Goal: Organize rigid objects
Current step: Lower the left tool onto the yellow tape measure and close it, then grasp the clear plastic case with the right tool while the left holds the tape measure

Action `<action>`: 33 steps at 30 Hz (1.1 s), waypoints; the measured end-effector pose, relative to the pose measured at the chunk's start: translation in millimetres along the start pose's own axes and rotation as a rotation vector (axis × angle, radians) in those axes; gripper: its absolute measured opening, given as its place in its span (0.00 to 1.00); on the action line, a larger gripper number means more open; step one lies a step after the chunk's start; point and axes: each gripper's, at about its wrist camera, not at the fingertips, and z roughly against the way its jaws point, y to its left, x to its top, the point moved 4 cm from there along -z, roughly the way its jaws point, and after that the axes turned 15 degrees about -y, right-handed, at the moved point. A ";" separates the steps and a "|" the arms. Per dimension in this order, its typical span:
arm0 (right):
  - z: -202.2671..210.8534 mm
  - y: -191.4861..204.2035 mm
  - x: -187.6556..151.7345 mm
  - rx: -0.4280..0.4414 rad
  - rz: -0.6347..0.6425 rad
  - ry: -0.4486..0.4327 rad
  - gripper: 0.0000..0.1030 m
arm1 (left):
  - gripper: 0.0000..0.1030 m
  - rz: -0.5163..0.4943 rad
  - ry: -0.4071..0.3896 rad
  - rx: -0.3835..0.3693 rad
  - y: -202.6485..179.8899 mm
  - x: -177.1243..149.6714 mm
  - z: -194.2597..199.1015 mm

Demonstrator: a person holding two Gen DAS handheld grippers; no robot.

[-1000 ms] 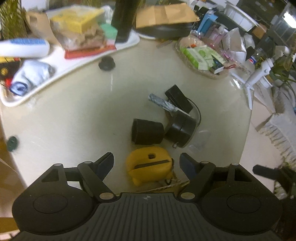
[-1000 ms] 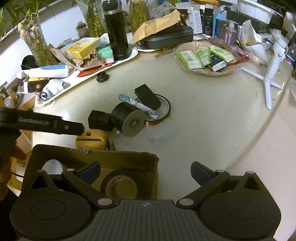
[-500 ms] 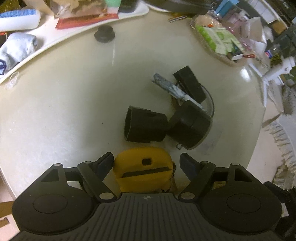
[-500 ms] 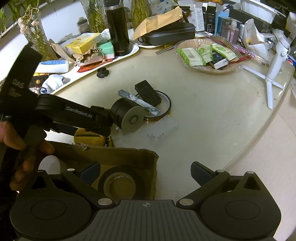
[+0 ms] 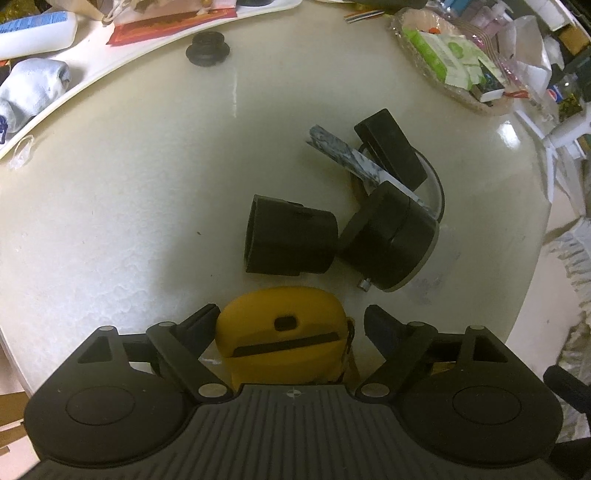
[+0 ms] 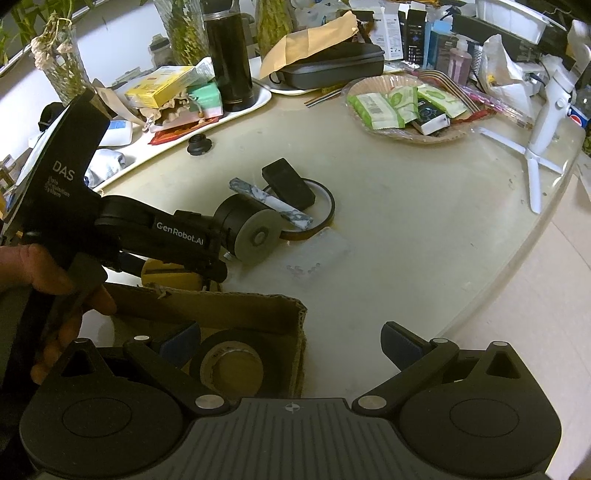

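Tape measure (image 5: 284, 339), yellow, lies on the worktop (image 5: 129, 206) between the left tongs (image 5: 291, 321), whose jaws have just been opening and stand wide, one finger (image 5: 201, 323) just beside it, seemingly to straddle it; right tongs (image 6: 291, 341) hang open and empty over the box (image 6: 236, 306), likely its destination.

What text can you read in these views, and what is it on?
"DAS": left gripper body, with smaller lines beneath too blurred to read.
"GenRobot.AI": the same gripper's arm.
Pepsi-style logo, no legible word: bottle at the right edge.
Print on the boxes, green packets and white tube: too small to read.
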 end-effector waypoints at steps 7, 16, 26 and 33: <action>0.6 0.3 -0.2 0.000 0.001 0.000 1.00 | 0.74 -0.030 -0.015 0.019 -5.5 0.8 -0.4; 0.2 1.1 -0.1 -0.007 0.003 0.001 1.00 | 0.73 -0.082 -0.080 -0.009 -11.3 2.3 11.3; 0.7 -1.0 1.7 -0.022 -0.005 -0.009 1.00 | 0.73 -0.145 -0.230 -0.006 -13.7 9.5 52.1; 1.2 0.1 3.4 -0.028 -0.005 -0.025 1.00 | 0.73 -0.172 -0.363 -0.039 -12.6 14.3 89.6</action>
